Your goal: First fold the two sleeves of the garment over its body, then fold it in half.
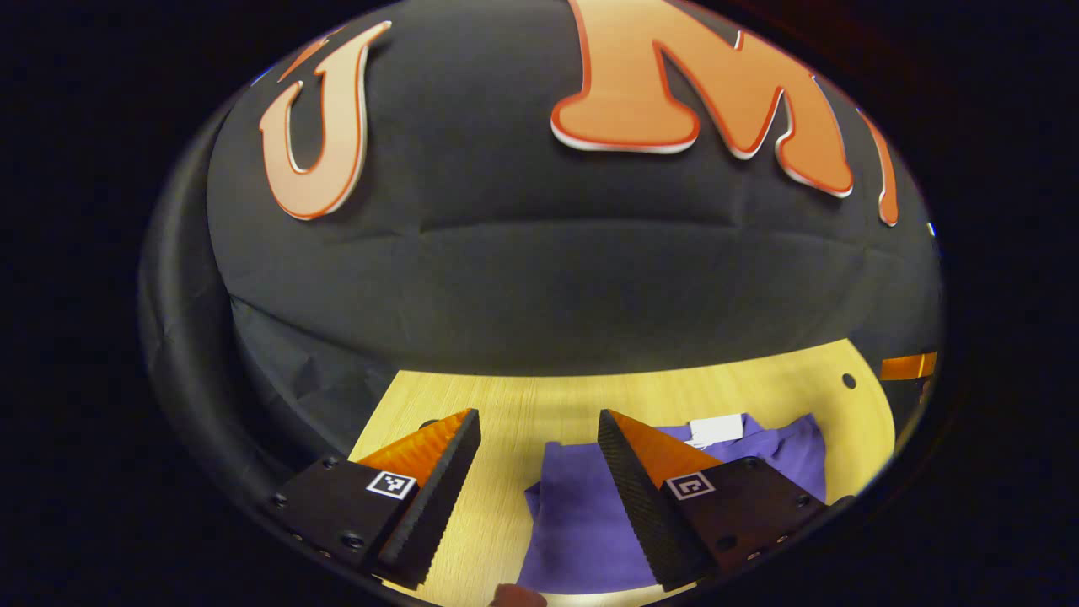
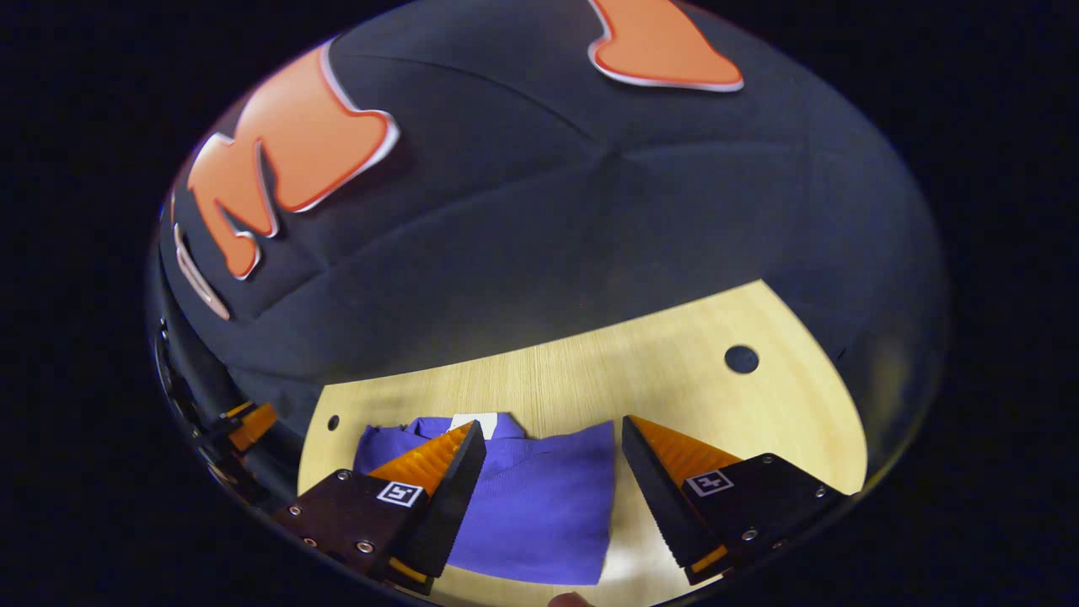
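In the left gripper view we see our left gripper [image 1: 539,430] nearest, its two orange-faced fingers spread wide with nothing between them. Just past them lies the purple garment [image 1: 582,523], flat on the light wooden table [image 1: 523,405], lying under the right-hand finger and reaching toward the table's right side. A white tag [image 1: 715,428] sits at its far edge. A small round hole [image 1: 849,381] marks the tabletop beyond.

In the right gripper view our right gripper [image 2: 552,438] is likewise wide apart and holds nothing. The garment [image 2: 539,514] lies between and under its fingers, folded into a compact block with a straight right edge. The tag [image 2: 474,421] shows at its far side. Farther off, the table [image 2: 641,371] carries a larger hole [image 2: 742,359], with the black cloth wall [image 2: 590,236] behind.
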